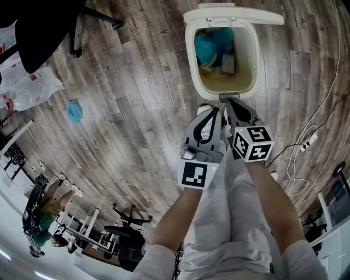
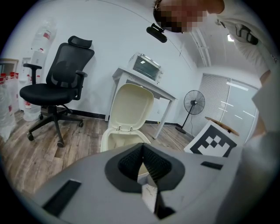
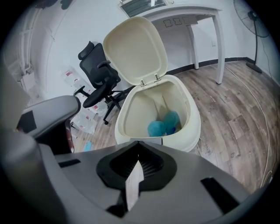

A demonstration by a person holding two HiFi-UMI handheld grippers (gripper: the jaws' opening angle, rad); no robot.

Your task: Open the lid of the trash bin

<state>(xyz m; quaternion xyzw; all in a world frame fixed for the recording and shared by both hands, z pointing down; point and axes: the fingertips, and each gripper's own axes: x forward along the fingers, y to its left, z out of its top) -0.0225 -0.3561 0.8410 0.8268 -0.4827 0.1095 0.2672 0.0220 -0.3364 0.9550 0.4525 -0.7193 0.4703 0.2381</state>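
Cream oval plastic trash bin (image 1: 191, 60) on the wood-plank floor (image 1: 136, 109); its lid (image 1: 234, 15) stands upright at the far hinge, with crumpled blue waste (image 1: 210, 46) inside. My right tool (image 1: 231, 103) — pressed together, empty, tip at the bin's near rim. My left tool (image 1: 215, 112) — just beside it, likewise closed on nothing.

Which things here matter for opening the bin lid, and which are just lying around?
Job: trash bin, its lid (already up), left gripper, right gripper, both jaws together.
Lying about: office chair, blue scrap on the floor, standing fan, power strip.
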